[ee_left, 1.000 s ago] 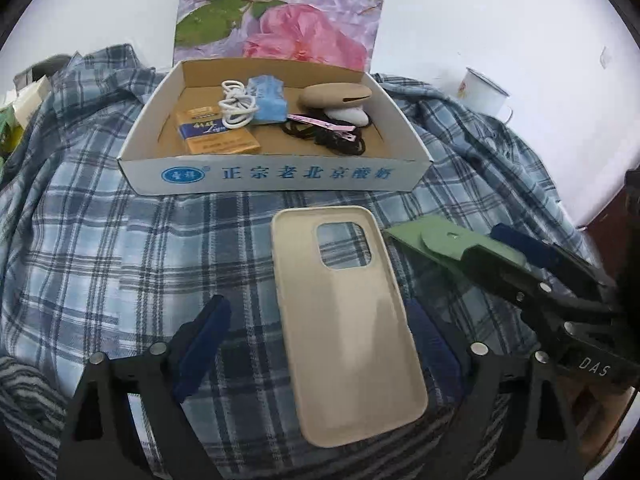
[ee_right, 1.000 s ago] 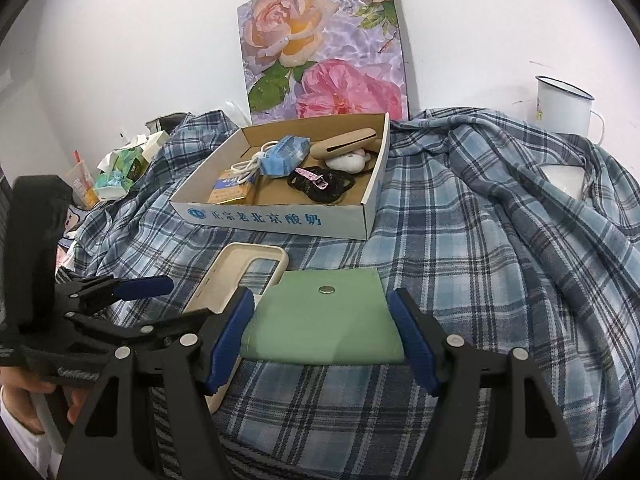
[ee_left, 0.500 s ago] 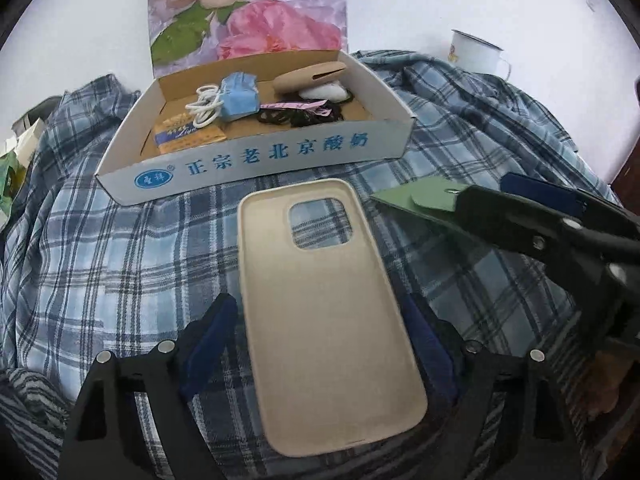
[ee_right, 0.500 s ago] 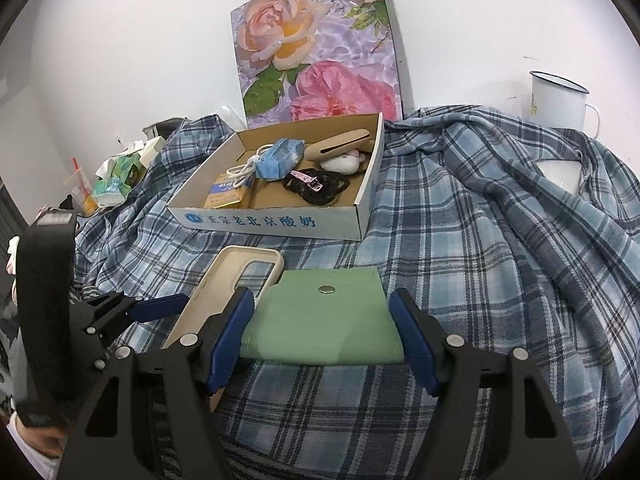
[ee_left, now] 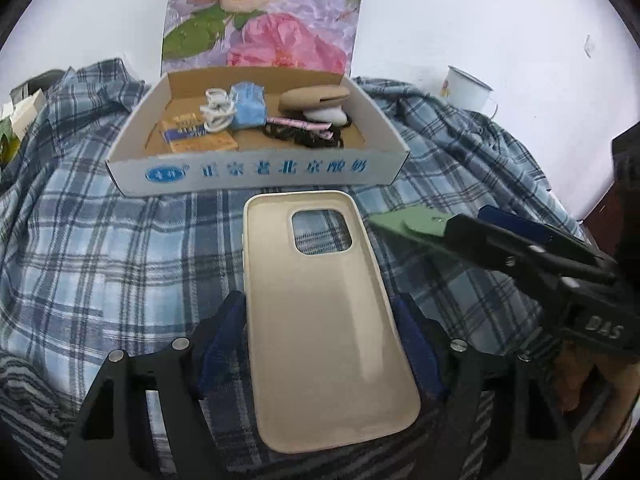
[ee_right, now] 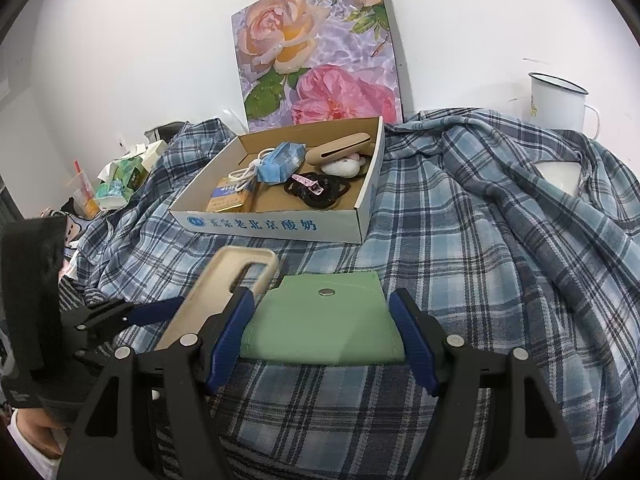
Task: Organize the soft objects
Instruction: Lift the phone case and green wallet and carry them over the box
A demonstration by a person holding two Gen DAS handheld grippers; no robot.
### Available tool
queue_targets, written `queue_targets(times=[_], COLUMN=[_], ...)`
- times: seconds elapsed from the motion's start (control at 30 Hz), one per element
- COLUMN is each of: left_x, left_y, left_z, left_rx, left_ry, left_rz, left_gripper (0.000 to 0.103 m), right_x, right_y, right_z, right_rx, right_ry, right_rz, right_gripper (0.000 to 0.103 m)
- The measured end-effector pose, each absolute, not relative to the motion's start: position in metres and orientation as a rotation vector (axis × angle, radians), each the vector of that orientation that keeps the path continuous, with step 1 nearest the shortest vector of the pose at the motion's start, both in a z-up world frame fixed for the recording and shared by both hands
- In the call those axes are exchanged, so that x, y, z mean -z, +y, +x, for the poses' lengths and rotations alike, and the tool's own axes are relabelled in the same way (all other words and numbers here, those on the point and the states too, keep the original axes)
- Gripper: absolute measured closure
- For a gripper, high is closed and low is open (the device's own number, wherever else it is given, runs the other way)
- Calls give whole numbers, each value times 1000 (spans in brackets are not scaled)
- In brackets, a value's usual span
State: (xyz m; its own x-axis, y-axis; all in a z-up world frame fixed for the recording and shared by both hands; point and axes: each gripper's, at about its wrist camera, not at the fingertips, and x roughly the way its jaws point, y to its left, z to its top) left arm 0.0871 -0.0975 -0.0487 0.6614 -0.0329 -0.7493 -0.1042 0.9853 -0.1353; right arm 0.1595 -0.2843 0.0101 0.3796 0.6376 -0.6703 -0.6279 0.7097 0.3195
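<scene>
My left gripper (ee_left: 320,336) is shut on a beige phone case (ee_left: 324,312), held above the plaid cloth just in front of the cardboard tray (ee_left: 256,174). My right gripper (ee_right: 326,336) is shut on a green snap pouch (ee_right: 324,320), also lifted, to the right of the case (ee_right: 212,300). The pouch (ee_left: 408,222) and the right gripper (ee_left: 520,248) show at right in the left wrist view. The tray (ee_right: 280,224) holds a white cable, a blue tissue pack, a yellow box, black hair ties and a tan case.
A blue plaid cloth (ee_right: 480,280) covers the surface. A floral board (ee_right: 316,60) leans on the wall behind the tray. A white enamel mug (ee_right: 556,100) stands at back right. Tissue packs and clutter (ee_right: 120,184) lie at far left.
Both grippers have lifted and carried their items toward the tray. The left gripper with the phone case now sits closer to the tray's front wall.
</scene>
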Motion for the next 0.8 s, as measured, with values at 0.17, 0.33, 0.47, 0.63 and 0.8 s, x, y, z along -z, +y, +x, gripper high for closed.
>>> queue_targets(times=[0.17,0.33,0.47,0.63,0.8], left_x=[29,9,-10,-33,-58], left_y=[-96,-91,-86,-75,-63], left_z=[79,73,67,60,54], left_rx=[-17,-6,-3,-9,-15], left_ry=[806,764,718,655,589], left_rz=[-184,-185,-183,-180,-172], left_gripper=[26,26,26,26,26], right_x=[-14,-25,-40,-71,-107], right_y=[-287,-292,-290,-289,-290], right_z=[158,154,150,144,135], right_rx=[-816,-841,-835,-821,-819], right_ry=[840,793,732,647,554], right_rz=[30,55,33,7,-5], right_gripper=[34,34,34,34,34])
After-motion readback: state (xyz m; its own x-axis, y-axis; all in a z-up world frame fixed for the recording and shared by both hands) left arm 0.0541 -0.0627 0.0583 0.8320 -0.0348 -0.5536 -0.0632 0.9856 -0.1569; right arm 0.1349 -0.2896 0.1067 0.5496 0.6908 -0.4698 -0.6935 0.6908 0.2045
